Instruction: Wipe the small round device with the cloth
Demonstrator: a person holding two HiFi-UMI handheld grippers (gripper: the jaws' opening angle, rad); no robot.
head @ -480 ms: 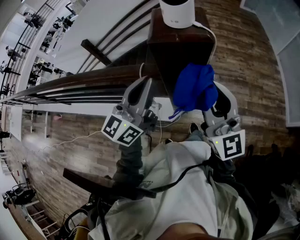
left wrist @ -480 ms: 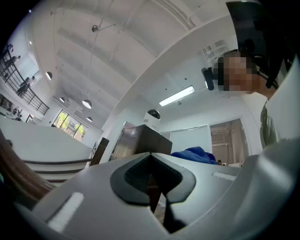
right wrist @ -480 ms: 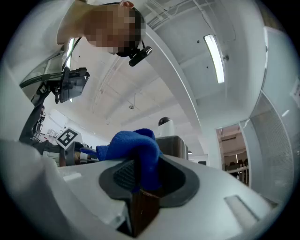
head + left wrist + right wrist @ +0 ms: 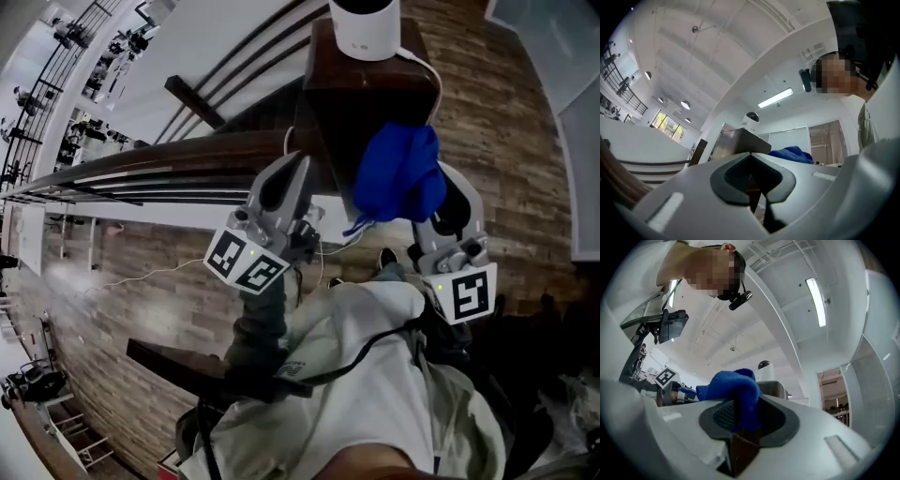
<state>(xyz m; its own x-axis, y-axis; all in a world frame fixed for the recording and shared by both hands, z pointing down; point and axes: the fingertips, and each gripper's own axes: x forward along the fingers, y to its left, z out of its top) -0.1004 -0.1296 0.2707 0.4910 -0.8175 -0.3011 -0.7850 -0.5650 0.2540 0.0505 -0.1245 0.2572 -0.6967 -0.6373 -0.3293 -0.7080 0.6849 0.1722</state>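
The small round white device (image 4: pixel 366 28) with a dark dome top stands on a dark wooden stand (image 4: pixel 361 94) at the top of the head view. Just below it, my right gripper (image 4: pixel 424 183) is shut on a bunched blue cloth (image 4: pixel 398 173), which hides its fingertips. In the right gripper view the cloth (image 4: pixel 736 387) sits pinched between the jaws, with the device (image 4: pixel 765 371) beyond it. My left gripper (image 4: pixel 292 169) hangs left of the cloth, shut with nothing in it. The left gripper view shows the device (image 4: pixel 751 118) and the cloth (image 4: pixel 790 153) ahead.
A white cable (image 4: pixel 427 70) runs from the device down the stand's right side. Dark railings (image 4: pixel 141 164) cross the left of the head view above a wood-plank floor (image 4: pixel 506 141). The person's pale top (image 4: pixel 375 375) fills the bottom.
Both grippers, the cloth and the device sit a little further right in the head view. The right gripper still holds the cloth and the left stays shut.
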